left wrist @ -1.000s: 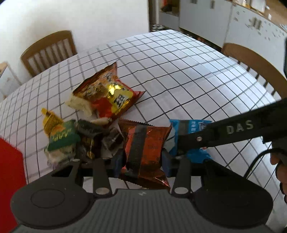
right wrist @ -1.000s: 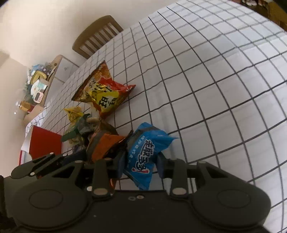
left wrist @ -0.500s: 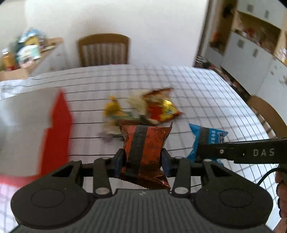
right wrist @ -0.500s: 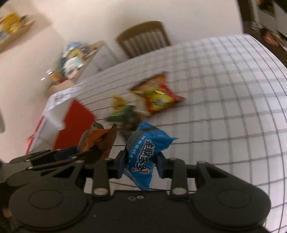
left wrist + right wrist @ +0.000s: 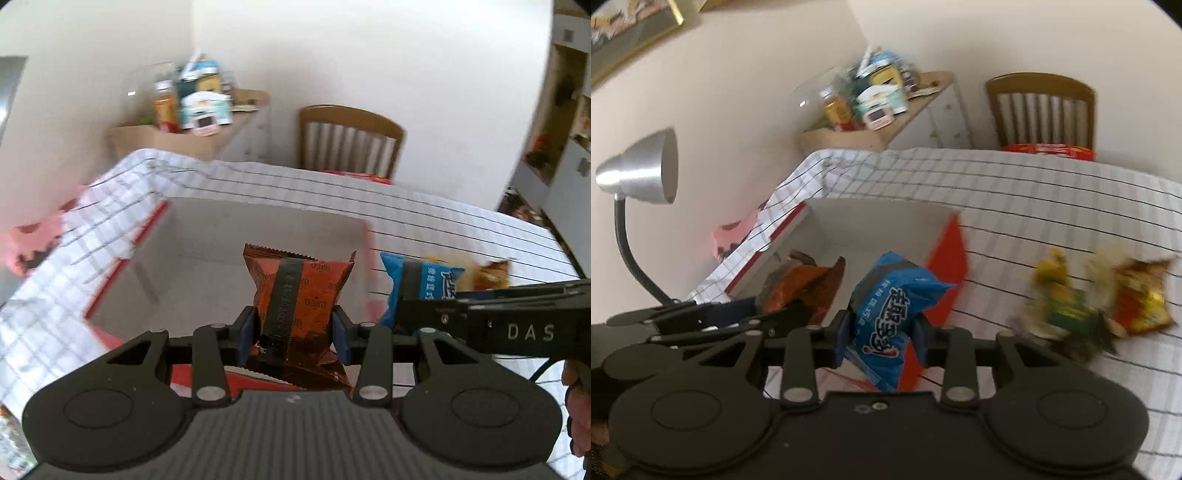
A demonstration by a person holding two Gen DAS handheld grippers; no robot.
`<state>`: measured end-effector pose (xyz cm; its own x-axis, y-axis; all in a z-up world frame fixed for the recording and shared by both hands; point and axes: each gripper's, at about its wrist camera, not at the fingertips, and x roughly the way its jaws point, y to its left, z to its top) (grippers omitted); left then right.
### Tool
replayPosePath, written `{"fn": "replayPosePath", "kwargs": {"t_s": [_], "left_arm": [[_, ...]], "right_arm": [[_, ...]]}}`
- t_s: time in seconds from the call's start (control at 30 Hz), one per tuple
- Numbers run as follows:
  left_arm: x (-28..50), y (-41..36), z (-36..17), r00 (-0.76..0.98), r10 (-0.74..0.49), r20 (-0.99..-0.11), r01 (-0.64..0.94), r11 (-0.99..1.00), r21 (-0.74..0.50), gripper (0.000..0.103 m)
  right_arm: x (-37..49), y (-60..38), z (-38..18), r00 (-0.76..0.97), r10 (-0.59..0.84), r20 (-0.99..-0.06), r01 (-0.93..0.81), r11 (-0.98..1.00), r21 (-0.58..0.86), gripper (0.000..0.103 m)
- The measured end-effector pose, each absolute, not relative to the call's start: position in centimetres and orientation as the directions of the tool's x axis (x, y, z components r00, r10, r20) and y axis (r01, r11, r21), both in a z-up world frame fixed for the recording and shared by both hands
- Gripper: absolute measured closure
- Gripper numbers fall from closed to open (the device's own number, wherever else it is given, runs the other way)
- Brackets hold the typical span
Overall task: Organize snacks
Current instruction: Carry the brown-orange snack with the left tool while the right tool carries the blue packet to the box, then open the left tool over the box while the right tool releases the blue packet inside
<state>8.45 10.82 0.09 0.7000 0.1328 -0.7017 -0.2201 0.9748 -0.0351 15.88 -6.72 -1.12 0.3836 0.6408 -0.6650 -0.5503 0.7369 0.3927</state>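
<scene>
My left gripper (image 5: 293, 334) is shut on an orange-brown snack packet (image 5: 295, 295) and holds it over the open red box with a white inside (image 5: 207, 236). To its right, my right gripper (image 5: 881, 341) is shut on a blue snack packet (image 5: 886, 306), which hangs at the box's right wall (image 5: 947, 254). The blue packet (image 5: 421, 284) and the right gripper's arm also show in the left wrist view. The orange packet (image 5: 801, 284) shows at the left of the right wrist view. More snack packets (image 5: 1100, 299) lie in a heap on the checked tablecloth (image 5: 1052, 206) to the right.
A wooden chair (image 5: 349, 142) stands behind the table with a red item on its seat. A cluttered side cabinet (image 5: 192, 118) stands at the back left. A silver desk lamp (image 5: 639, 173) rises at the left. A person's hand (image 5: 576, 406) shows at the right edge.
Both grippers have lifted their packets off the table and swung left, from the snack heap to above the red box. The heap now lies off to the right.
</scene>
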Motion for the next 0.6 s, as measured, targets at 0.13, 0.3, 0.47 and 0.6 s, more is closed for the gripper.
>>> {"fn": "replayPosePath", "kwargs": {"t_s": [0.13, 0.3, 0.47, 0.6], "left_arm": [[8.5, 14.4, -0.7, 0.680, 0.161, -0.715, -0.256, 0.966, -0.025, 0.061], [8.6, 16.7, -2.3, 0.645, 0.170, -0.745, -0.275, 0.961, -0.019, 0.061], [10.0, 17.5, -3.7, 0.613, 0.162, -0.774, -0.258, 0.966, -0.002, 0.061], [10.9, 17.7, -4.1, 0.594, 0.161, -0.788, -0.258, 0.966, 0.003, 0.061]], "right_arm": [[16.0, -3.0, -1.8, 0.370, 0.626, -0.687, -0.565, 0.738, 0.369, 0.069], [16.7, 0.1, -3.3, 0.364, 0.584, -0.725, -0.578, 0.752, 0.316, 0.069], [17.0, 1.7, -5.0, 0.367, 0.529, -0.765, -0.575, 0.775, 0.260, 0.068], [17.1, 1.6, -5.2, 0.371, 0.519, -0.770, -0.563, 0.785, 0.258, 0.065]]}}
